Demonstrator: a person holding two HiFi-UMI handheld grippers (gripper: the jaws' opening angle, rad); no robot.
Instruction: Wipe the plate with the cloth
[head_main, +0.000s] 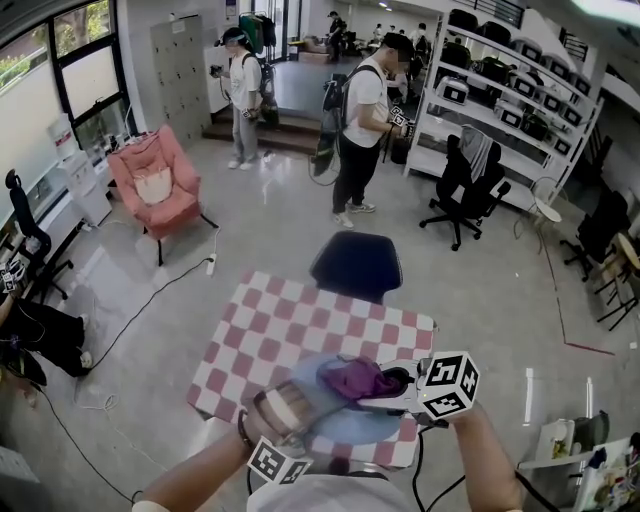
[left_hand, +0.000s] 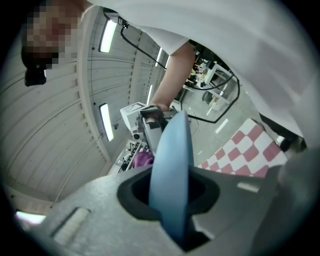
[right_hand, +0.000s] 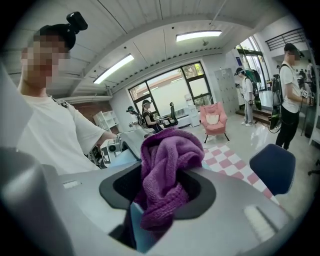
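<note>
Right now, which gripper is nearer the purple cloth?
Right. The right gripper is shut on the cloth against the plate; the left gripper clamps the plate's rim, with the cloth farther along the plate.

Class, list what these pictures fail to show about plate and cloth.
Head view: the purple cloth covers part of the blue plate; any dirt is too small to see.
Left gripper view: the left gripper holds the plate edge-on, hiding its faces.
Right gripper view: cloth bunched in the right gripper hides most of the plate.
</note>
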